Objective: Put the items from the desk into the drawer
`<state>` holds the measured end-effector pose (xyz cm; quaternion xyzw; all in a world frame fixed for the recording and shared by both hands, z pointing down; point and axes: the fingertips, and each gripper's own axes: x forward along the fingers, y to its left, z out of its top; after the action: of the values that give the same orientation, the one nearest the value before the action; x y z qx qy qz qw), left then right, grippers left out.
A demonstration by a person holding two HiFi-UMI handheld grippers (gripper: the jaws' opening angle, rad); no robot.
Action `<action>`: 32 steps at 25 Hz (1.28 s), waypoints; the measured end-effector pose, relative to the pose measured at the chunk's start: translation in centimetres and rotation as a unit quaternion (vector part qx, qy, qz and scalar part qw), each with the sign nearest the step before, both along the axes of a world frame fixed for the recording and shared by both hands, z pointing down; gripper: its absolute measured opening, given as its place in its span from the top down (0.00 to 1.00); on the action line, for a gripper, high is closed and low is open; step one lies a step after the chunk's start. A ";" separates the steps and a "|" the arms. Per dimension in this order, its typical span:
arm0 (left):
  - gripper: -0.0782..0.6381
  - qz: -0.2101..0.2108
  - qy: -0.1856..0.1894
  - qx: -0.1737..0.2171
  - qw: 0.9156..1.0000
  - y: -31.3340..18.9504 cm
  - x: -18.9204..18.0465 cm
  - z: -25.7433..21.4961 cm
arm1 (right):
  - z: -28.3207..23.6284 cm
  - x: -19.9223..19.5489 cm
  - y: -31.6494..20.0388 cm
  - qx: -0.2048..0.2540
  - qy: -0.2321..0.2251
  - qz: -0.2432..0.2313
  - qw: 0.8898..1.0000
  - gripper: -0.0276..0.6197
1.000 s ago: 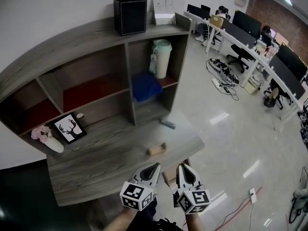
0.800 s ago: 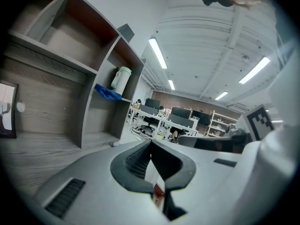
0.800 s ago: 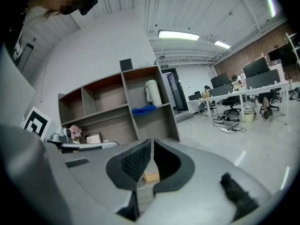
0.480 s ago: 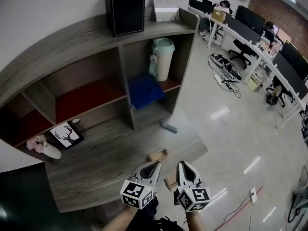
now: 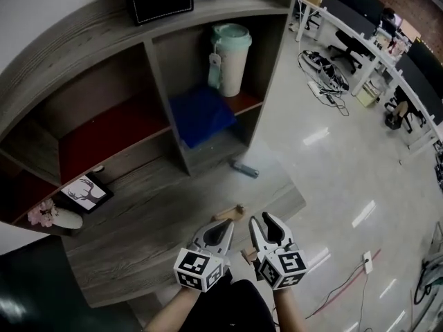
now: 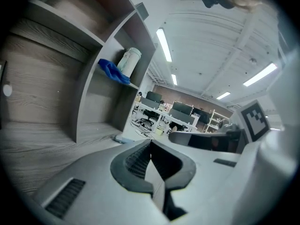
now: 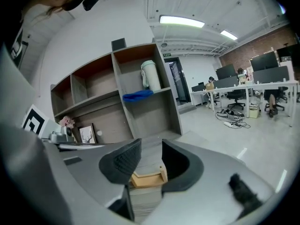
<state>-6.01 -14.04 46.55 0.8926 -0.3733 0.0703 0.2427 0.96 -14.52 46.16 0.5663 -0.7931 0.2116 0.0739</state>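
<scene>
Our left gripper (image 5: 223,227) has its fingers pressed together on nothing, while our right gripper (image 5: 264,221) has just been opening and stands fairly wide, a pale wooden corner (image 7: 147,178) showing through the gap, untouched. Both hover at the front edge of the desk (image 5: 138,241), the wooden block (image 5: 228,214) lying just ahead of the left one and the small grey tube (image 5: 244,169) farther back near the shelf (image 5: 76,43).

No readable text, label, brand, number or sign anywhere.
</scene>
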 end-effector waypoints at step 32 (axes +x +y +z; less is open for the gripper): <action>0.88 -0.061 -0.041 -0.011 0.997 -3.0 0.1 6.8 | 13.7 -2.8 -4.5 -0.113 0.052 -0.082 0.989 0.78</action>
<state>-5.93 -17.07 53.38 0.8619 -0.4359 0.0954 0.2407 -1.79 -19.02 59.86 0.4978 -0.8027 0.2636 0.1961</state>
